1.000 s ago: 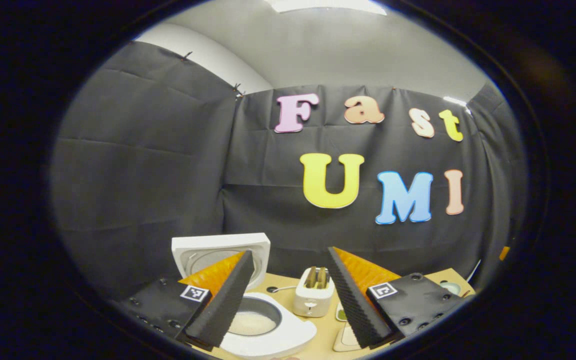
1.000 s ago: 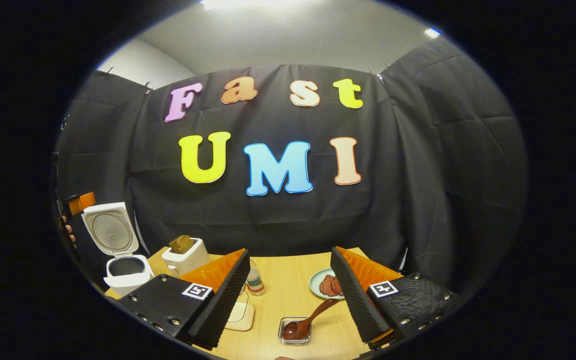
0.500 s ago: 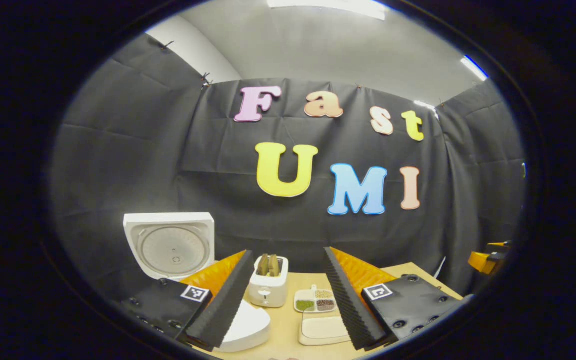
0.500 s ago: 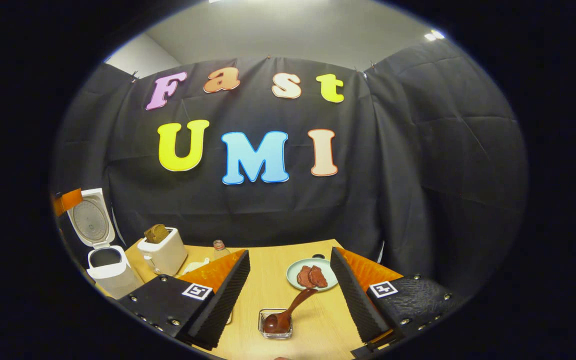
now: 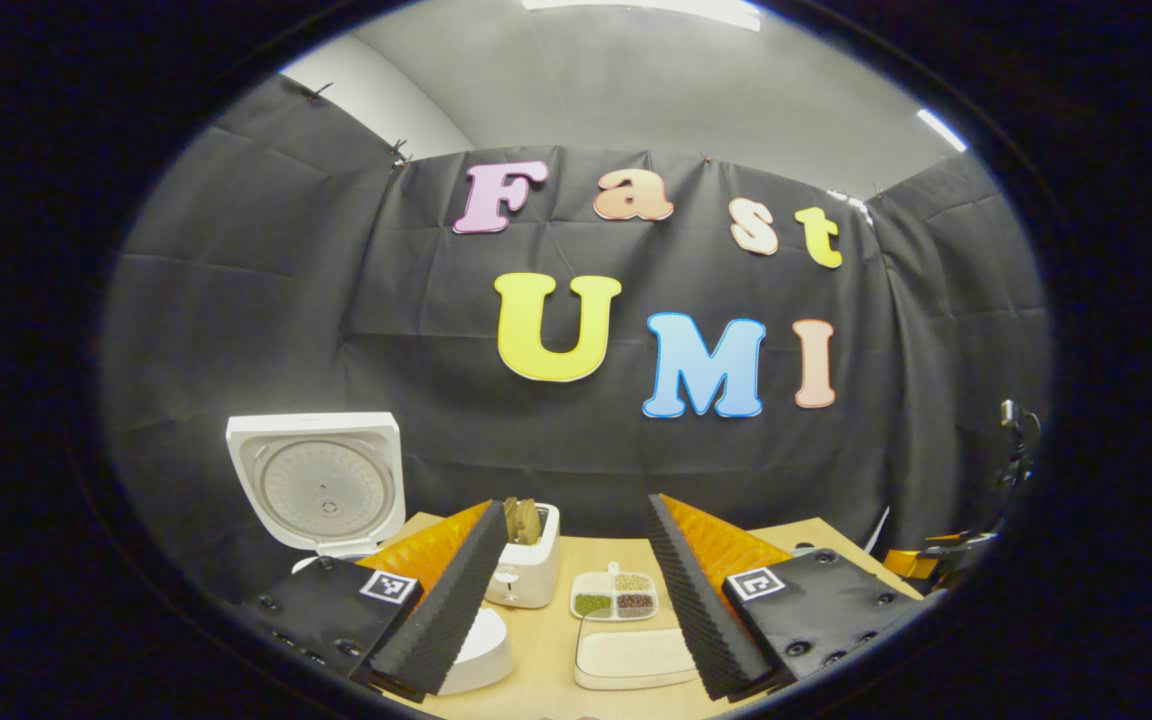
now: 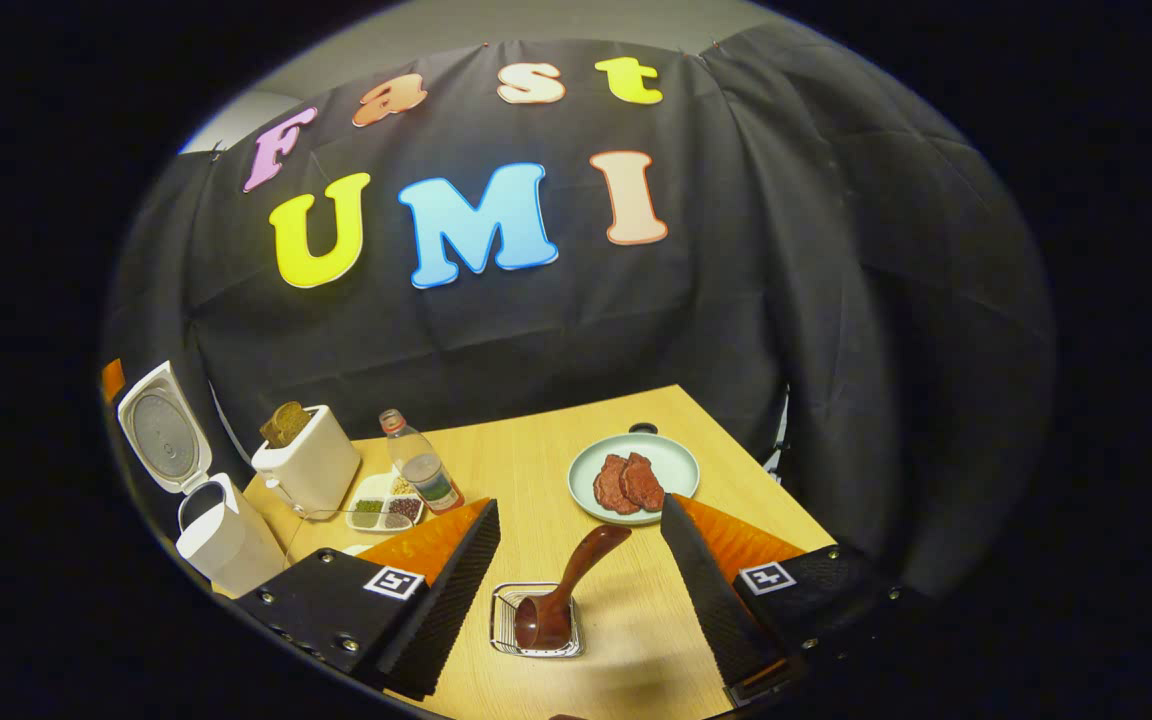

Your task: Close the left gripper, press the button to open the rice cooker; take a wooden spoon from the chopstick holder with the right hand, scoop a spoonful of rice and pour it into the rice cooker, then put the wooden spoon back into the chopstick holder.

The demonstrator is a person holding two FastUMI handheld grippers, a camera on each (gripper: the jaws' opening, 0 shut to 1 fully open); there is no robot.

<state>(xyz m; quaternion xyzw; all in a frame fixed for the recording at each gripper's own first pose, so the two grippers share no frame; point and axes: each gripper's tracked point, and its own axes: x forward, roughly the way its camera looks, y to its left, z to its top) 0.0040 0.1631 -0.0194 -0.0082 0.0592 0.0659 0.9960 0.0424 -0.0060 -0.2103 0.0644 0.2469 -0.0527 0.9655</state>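
Both claws are released: the right claw (image 6: 581,590) hangs above the wooden spoon (image 6: 564,594) in its chopstick holder (image 6: 536,632), while the left claw (image 5: 576,590) faces the open rice cooker (image 5: 319,497).

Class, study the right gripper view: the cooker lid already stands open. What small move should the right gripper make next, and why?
Probably ease the right gripper down and forward until its open jaws straddle the handle of the wooden spoon. The spoon leans in the wire chopstick holder between and just ahead of the fingers, not yet gripped, and the rice cooker is open, so fetching the spoon comes next.
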